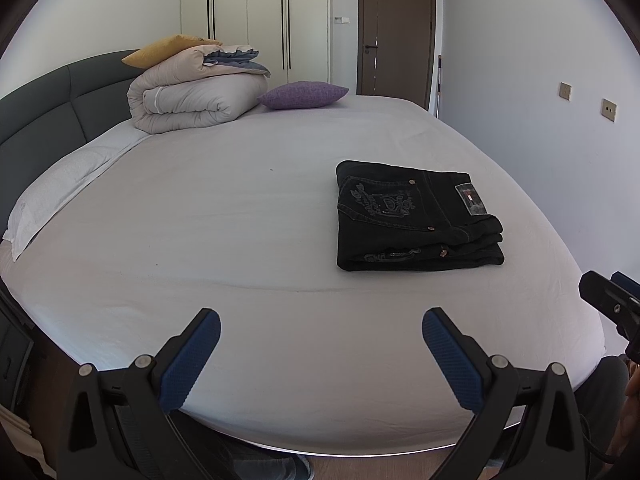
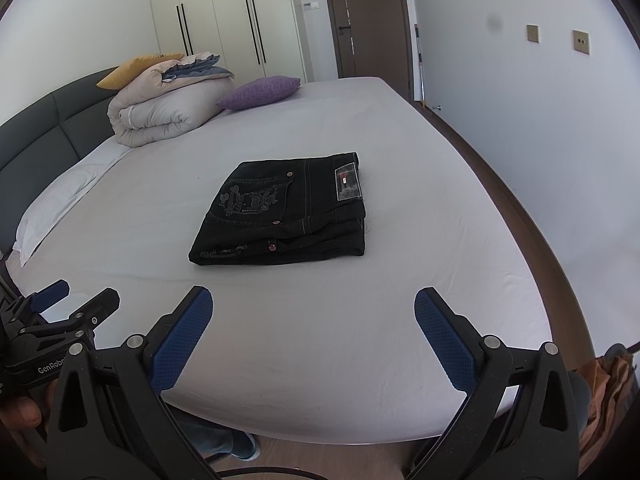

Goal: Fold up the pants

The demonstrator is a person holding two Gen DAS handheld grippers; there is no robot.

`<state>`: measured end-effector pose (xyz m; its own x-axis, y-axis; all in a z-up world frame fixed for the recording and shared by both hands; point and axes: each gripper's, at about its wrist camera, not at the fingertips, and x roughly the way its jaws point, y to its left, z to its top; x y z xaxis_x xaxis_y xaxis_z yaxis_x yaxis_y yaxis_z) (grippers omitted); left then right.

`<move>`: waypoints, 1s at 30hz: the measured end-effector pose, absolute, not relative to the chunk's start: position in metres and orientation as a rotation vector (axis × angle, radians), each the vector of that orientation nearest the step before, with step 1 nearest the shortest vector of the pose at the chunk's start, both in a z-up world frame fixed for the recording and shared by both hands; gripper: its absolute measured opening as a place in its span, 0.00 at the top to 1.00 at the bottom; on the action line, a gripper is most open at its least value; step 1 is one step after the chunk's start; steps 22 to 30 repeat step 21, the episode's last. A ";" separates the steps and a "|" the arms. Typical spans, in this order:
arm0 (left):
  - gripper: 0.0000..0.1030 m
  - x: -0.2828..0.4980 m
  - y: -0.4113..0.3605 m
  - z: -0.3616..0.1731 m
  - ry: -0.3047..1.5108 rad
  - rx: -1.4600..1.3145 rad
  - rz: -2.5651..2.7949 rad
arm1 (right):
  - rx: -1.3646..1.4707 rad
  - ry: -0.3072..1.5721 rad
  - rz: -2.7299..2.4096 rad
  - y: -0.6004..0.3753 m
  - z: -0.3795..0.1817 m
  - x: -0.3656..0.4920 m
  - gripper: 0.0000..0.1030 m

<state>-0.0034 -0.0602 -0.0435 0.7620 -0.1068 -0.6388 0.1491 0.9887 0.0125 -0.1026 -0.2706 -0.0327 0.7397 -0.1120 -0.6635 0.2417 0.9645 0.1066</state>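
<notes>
Pants (image 1: 416,222): folded black stack on the bed (image 1: 240,208).
Left tool (image 1: 321,330): jaws spread, empty; pants at 1 o'clock, apart.
Right tool (image 2: 313,312): jaws spread, empty; pants at 12 o'clock, apart.

Your left tongs (image 1: 321,322) stand wide open, blue pads (image 1: 188,360) spread well apart and gripping nothing. Your right tongs (image 2: 313,304) are spread just as wide, likewise unladen. Both point forward, side by side, each one's tip showing at the edge of the other's view.
</notes>
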 end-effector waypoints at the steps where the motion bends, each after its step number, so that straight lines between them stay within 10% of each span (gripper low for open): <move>1: 0.00 -0.003 -0.060 -0.044 0.690 0.064 -0.139 | 0.192 0.713 -0.195 -0.271 -0.033 -0.103 0.00; 30: 0.00 -0.004 -0.059 -0.048 0.686 0.070 -0.146 | 0.194 0.720 -0.190 -0.267 -0.039 -0.101 0.00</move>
